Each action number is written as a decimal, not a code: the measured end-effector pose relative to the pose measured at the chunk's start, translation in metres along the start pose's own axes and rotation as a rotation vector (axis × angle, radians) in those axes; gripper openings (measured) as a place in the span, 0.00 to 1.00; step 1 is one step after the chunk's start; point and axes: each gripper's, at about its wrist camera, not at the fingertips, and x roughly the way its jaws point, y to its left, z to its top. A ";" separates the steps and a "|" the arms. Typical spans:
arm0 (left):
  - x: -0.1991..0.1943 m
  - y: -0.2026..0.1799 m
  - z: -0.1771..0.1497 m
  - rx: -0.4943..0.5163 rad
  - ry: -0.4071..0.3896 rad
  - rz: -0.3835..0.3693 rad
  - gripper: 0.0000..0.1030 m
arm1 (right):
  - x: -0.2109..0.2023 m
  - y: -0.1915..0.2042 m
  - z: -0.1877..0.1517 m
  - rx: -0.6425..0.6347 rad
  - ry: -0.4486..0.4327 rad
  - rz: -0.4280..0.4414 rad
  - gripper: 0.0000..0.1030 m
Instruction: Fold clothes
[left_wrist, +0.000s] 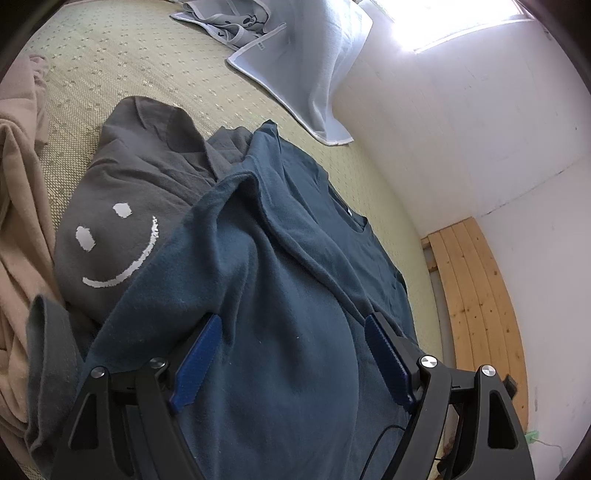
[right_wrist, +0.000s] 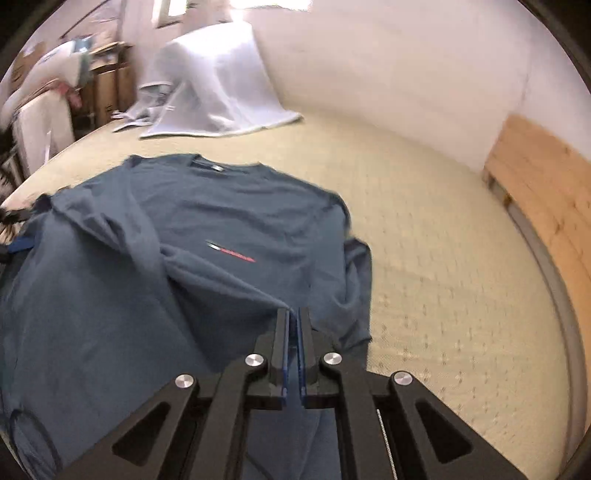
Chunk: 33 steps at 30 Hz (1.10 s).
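Right wrist view shows the right gripper (right_wrist: 293, 314) pinched shut on a ridge of the teal sweatshirt (right_wrist: 236, 206), the fabric drawn up from the body into a taut fold that ends between the blue pads. The grip sits at about 6 o'clock of the garment, below the small red chest stripe (right_wrist: 232, 253), probably so that this part can be carried over the body as the next fold. The sweatshirt lies front up on the bed (right_wrist: 424, 221), collar toward 12 o'clock, with one sleeve bunched along its edge at 3 o'clock and the other already laid slantwise across the chest.

Left wrist view has the left gripper (left_wrist: 291, 339) spread wide, its pads standing either side of a smooth stretch of the same sweatshirt and holding nothing; whether they rest on the cloth I cannot tell. It seems parked there to steady that side while the other hand pulls. At 10 o'clock a grey smiley-face garment (left_wrist: 122, 206) lies partly under the teal one, a beige cloth (left_wrist: 18, 258) at 9 o'clock, and a pale blue blanket (left_wrist: 314, 66) at 12 o'clock, all seemingly waiting their turn
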 end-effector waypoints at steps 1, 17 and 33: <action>0.000 0.000 0.000 0.002 0.001 0.001 0.81 | 0.005 -0.004 -0.002 0.016 0.016 -0.013 0.06; 0.010 -0.008 0.049 -0.085 0.055 -0.095 0.81 | 0.024 0.031 -0.023 -0.088 0.079 0.128 0.43; 0.046 0.003 0.081 -0.230 0.081 0.153 0.09 | 0.022 0.026 -0.023 -0.068 0.080 0.163 0.43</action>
